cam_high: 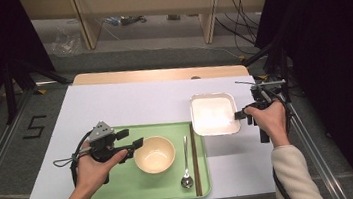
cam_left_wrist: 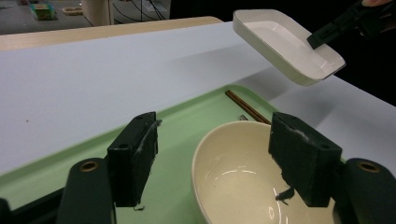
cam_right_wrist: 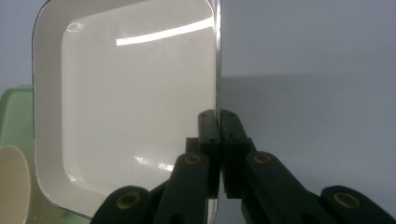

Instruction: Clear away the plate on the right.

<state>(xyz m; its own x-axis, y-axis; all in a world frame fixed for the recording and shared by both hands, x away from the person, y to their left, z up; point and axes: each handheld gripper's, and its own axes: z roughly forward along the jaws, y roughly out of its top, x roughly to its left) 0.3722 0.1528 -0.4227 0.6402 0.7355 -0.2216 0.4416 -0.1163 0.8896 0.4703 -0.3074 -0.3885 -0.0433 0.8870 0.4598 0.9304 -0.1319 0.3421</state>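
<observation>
Right gripper [cam_high: 240,115] clamps the rim of the white square dish [cam_high: 214,114], held clear above the table [cam_high: 129,102]. Left gripper [cam_high: 131,139] (jaws apart) flanks the bowl [cam_high: 154,154] on the green tray [cam_high: 124,186].

Both grippers are black. The left gripper [cam_high: 130,139] carries a grey three-cornered plate [cam_high: 101,130] on top, and a black cable [cam_high: 71,162] loops from it. Its blocky jaws have brass-coloured rivets at the arm joints. The right gripper [cam_high: 239,115] trails a black cable [cam_high: 281,188] too. The sleeves [cam_high: 296,176] are cream.
</observation>
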